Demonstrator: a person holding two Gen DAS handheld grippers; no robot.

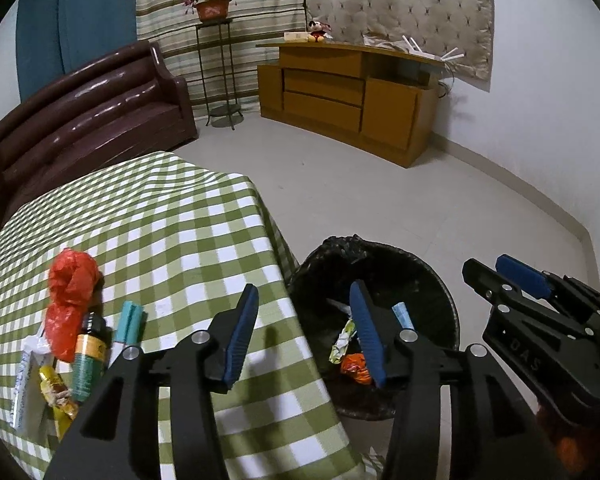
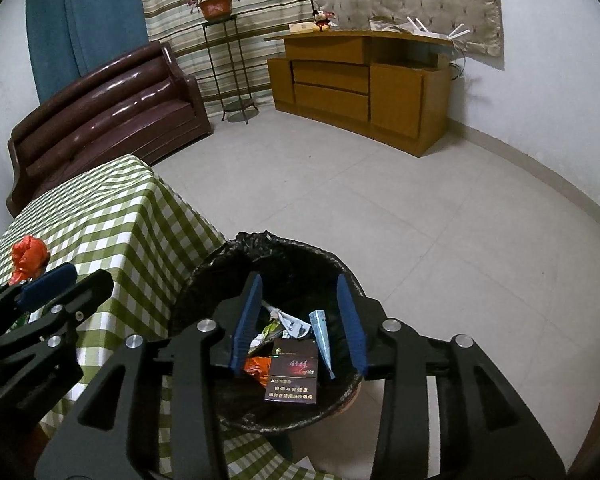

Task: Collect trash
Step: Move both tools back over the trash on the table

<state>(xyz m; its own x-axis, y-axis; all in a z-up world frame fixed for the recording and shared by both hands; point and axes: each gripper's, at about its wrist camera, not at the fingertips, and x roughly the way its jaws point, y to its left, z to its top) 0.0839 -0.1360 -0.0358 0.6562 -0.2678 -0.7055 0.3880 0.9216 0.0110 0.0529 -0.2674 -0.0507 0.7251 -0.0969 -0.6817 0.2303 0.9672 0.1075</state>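
The trash bin [image 2: 284, 336] stands on the floor [image 2: 420, 220], just beside the table [image 1: 160, 220], to its right. In the bin lie a cigarette pack [image 2: 293, 372], a small box [image 2: 322, 336] and some wrappers [image 2: 274, 328]. On the table, near its front left edge, lie a crumpled plastic bag [image 1: 70, 300], a bottle [image 1: 87, 356], a tube box [image 1: 130, 324] and a sachet [image 1: 56, 392], all close together. Behind the table is a sofa [image 1: 88, 120]. Right of the sofa stands a plant stand [image 1: 218, 68] with a potted plant [image 1: 212, 4] on top. Right of that is a wooden cabinet [image 1: 348, 96], with a plush toy [image 1: 318, 31] on it
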